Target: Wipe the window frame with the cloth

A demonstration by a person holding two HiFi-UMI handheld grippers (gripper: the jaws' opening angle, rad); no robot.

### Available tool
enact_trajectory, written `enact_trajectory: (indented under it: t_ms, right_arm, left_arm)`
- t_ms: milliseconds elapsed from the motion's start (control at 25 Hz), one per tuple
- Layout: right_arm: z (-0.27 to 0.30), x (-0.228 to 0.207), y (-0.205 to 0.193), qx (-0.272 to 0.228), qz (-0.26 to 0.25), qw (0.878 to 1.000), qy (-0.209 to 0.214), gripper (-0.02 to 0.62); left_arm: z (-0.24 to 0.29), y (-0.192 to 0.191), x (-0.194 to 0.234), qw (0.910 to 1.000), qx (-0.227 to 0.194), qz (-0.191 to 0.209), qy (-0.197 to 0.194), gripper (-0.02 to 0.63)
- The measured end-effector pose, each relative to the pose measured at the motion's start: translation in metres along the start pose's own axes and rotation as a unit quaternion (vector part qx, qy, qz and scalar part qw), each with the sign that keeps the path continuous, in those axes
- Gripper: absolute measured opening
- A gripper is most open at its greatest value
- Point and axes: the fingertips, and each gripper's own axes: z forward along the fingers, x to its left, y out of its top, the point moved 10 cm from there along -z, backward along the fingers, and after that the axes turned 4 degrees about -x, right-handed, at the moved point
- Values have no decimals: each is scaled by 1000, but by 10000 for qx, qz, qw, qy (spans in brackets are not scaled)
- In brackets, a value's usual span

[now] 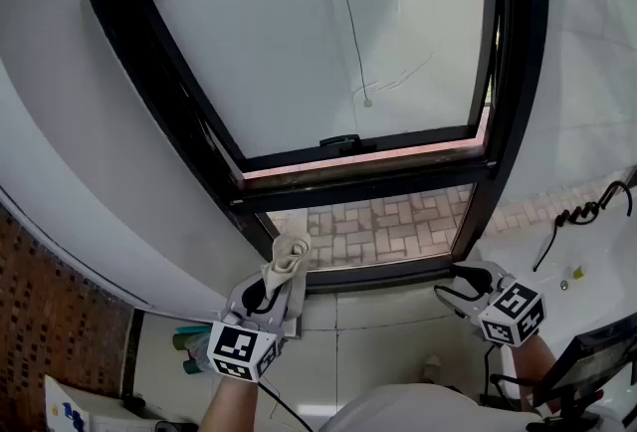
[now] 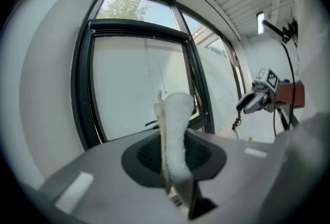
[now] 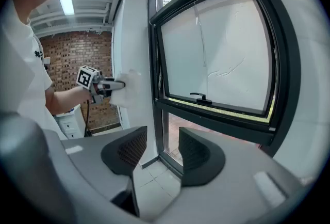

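White cloth (image 2: 175, 114) in left tongs (image 2: 174, 158), right tongs (image 3: 160, 153) apart, window frame (image 1: 398, 183) cropped.

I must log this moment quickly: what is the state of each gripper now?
Left gripper: shut on the cloth.
Right gripper: open, nothing between its jaws.

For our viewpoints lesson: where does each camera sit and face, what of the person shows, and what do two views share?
Head view: on the head, steeply down at the black window frame; left gripper, right gripper, wrists show.
Left gripper view: on that gripper, facing the frame past its clamped white fluffy cloth; right forearm shows.
Right gripper view: on that gripper, facing the frame between open jaws; left forearm shows.
Shared: each gripper view catches the other.
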Motion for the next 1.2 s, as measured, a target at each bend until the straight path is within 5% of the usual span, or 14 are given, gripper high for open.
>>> enact_trajectory:
  t_ms: [280, 480, 720, 920, 1080, 1200]
  right_arm:
    - [-18, -84, 5, 369, -477, 9982, 60, 195]
    - [-10, -105, 2, 378, -405, 9985, -15, 195]
    - [7, -107, 12, 179, -214, 9988, -397, 195]
    - [21, -98, 13, 71, -115, 9978, -650, 195]
    - [23, -87, 7, 64, 29, 9966, -826, 195]
    - [14, -84, 2, 21, 138, 9941, -1075, 195]
  left_arm:
    - [74, 110, 29, 9980, -622, 137, -33, 91]
    - [92, 183, 91, 9902, -1170, 432, 623, 91]
    - [87, 300, 206, 9581, -2209, 533, 1745, 91]
    - [85, 369, 284, 9272, -2436, 807, 2727, 91]
    - [92, 408, 326, 9112, -2598, 836, 3086, 91]
    - [107, 419, 339, 9077, -2600, 829, 3188, 91]
